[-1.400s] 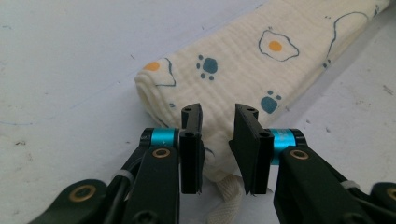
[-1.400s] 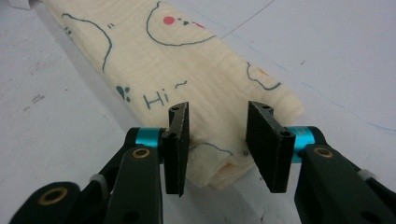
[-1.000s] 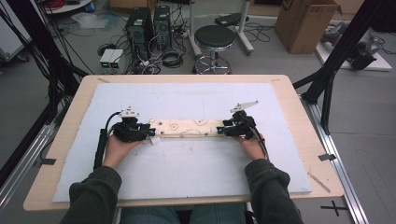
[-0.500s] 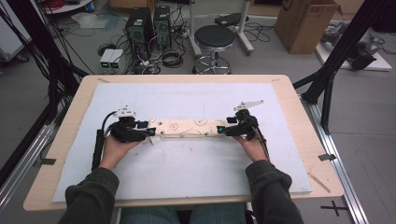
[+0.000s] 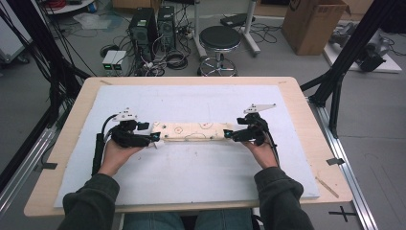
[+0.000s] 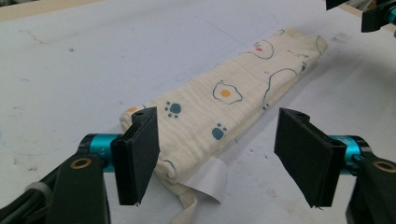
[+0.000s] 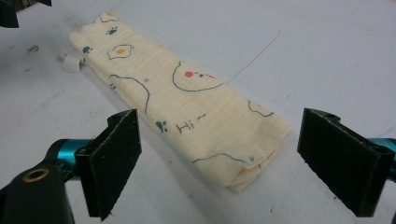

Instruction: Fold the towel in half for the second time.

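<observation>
A cream cloth [image 5: 191, 131], printed with fried eggs and paw marks, lies folded into a long strip on the white sheet [image 5: 201, 100]. My left gripper [image 5: 154, 137] sits at its left end and my right gripper [image 5: 228, 134] at its right end. In the left gripper view the jaws of the left gripper [image 6: 218, 140] stand wide, having just been opening, with the cloth [image 6: 224, 102] end lying between them untouched. In the right gripper view the right gripper [image 7: 219, 140] has likewise just been opening, and the cloth [image 7: 187, 107] rests free between its pads.
A white label [image 6: 210, 179] and a cord stick out from the cloth's left end. The sheet covers a wooden table [image 5: 306, 115]. On the floor beyond stand a stool [image 5: 219, 40], computer towers [image 5: 152, 24] and a cardboard box [image 5: 311, 24]. Black frame posts [image 5: 342, 62] flank the table.
Both hands and the cloth stay where they were. The jaws at each end of the cloth stand wider apart than before.
</observation>
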